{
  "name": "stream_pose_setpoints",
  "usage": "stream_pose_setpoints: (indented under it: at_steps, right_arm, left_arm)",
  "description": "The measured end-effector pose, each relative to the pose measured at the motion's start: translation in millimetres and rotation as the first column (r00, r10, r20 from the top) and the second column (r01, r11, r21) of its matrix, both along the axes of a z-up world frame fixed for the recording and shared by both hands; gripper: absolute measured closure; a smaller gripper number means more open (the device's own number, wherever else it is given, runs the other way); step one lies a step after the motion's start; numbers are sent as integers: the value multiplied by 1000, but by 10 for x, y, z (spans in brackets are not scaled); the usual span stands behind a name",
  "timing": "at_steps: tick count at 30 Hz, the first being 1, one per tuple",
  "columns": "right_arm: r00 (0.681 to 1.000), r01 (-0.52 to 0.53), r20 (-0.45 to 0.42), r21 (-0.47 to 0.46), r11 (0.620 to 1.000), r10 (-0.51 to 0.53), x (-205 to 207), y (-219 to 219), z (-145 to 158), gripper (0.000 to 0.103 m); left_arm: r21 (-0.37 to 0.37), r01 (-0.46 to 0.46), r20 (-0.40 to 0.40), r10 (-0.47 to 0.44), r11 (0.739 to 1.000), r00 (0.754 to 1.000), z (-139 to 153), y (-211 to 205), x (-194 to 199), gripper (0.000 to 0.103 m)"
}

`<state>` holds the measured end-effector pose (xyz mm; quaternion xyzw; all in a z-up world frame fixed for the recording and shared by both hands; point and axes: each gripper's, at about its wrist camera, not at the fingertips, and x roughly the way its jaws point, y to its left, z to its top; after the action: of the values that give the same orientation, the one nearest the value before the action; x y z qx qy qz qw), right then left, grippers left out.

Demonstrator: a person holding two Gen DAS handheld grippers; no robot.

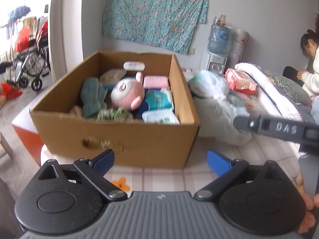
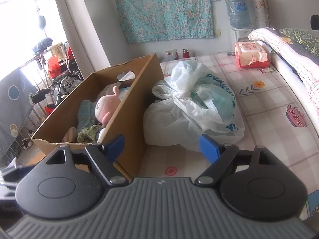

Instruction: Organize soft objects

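Left gripper (image 1: 160, 160): blue fingers (image 1: 103, 159) spread wide, nothing between them, touching nothing; it faces the near wall of the cardboard box (image 1: 119, 137).
Right gripper (image 2: 162, 148): blue fingers (image 2: 209, 148) also well apart and empty, hanging over the checked bedsheet (image 2: 265, 103) between the box's corner and the tied plastic bag (image 2: 191, 111).
Box count: one cardboard box (image 2: 127, 107), open-topped, standing on the bed's left side.
Box contents: one pink-and-white plush toy (image 1: 127, 93) in the middle, about five soft packs around it, one teal cloth item (image 1: 91, 97) at its left, one green crumpled cloth (image 1: 113, 114) at the front.
Outside the box: one plastic bag just beside the box's right wall; one red tissue pack (image 2: 252, 56) well apart, near the folded quilt (image 2: 287, 49).
Left view only: the full box interior, a seated person (image 1: 311, 65) at the right edge, part of the other gripper (image 1: 279, 128).
Right view only: the bag's knot, the hand hole in the box's far wall.
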<state>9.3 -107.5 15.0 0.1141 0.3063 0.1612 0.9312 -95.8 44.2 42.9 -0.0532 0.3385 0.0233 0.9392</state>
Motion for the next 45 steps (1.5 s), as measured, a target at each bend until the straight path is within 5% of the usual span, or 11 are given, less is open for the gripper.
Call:
stream_pose_setpoints:
  at_steps: [3,9,17,28,35,45]
  right_arm:
    - [1000,-21,-6,7,1000,21,-21,34,21,20]
    - [997,-74,2,-21,997,74,-100,153,46,20]
    - [998,-50,-41,-33,998,49,-120,102,-16,20]
    - [997,-57,-66,-140,989,48,-48,9,-25,18]
    - [998,-43,-57,-190,981,32,-113,26,29,1]
    - [992,-90,-107,-257,962,64,-40,312,-7,1]
  left_arm:
    - [-31,-14,-32,13,999,999,-83,27,-18,3]
    - [28,-50,-9,50,998,999,-31,5,-62,0]
    - [87,23,-11,-22,996,1000,45,-99,-97,0]
    - [-3,-70,-51,70,998,996,17,80,147,0]
    - [-21,-142,-70,140,990,988,38,114,180,0]
    - [50,-206,-88,210,977,974,71,108,151,1]
